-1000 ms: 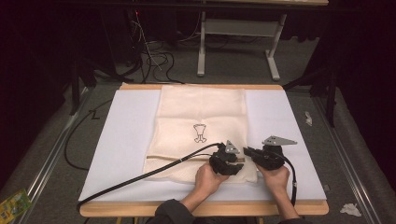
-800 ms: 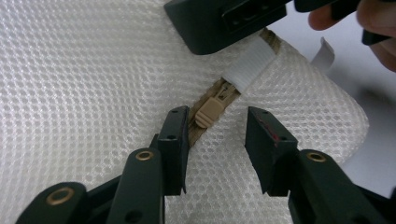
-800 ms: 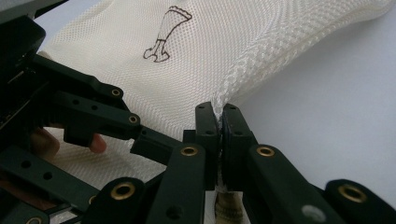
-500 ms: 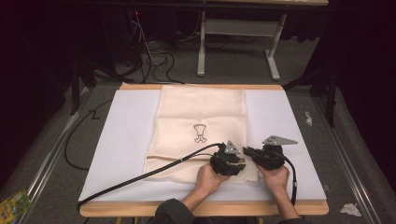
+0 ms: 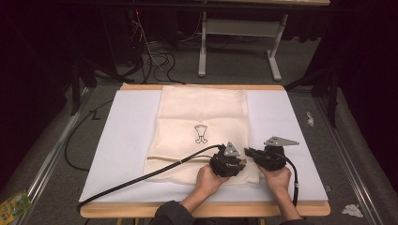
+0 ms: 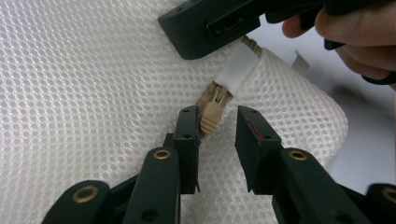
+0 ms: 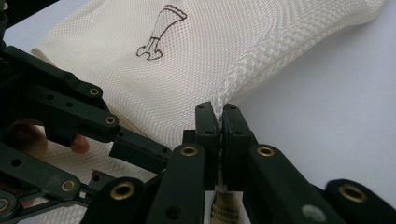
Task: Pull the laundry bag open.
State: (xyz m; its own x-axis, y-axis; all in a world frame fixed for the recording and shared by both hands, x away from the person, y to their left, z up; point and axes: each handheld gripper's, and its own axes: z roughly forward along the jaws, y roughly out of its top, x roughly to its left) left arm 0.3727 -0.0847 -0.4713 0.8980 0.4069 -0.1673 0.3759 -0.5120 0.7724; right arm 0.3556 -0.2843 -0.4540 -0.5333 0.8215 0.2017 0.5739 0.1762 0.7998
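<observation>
A cream mesh bag (image 5: 202,112) with a small printed figure lies flat on the white board (image 5: 117,140). Its tan zipper pull (image 6: 211,114) sits at the near right corner. My left gripper (image 6: 218,113) has just been closing its jaws around that pull. One pad touches the pull and the other stands apart from it. My right gripper (image 7: 218,112) is shut on the bag's folded edge beside the zipper's white end tab (image 6: 238,65). In the high view both grippers meet at that corner, the left gripper (image 5: 240,164) below the right gripper (image 5: 248,152).
A black cable (image 5: 141,178) trails from the left gripper across the board to its near left corner. Bare white board lies on both sides of the bag. Scraps of paper (image 5: 309,119) lie off the right edge. A white table frame (image 5: 234,42) stands behind.
</observation>
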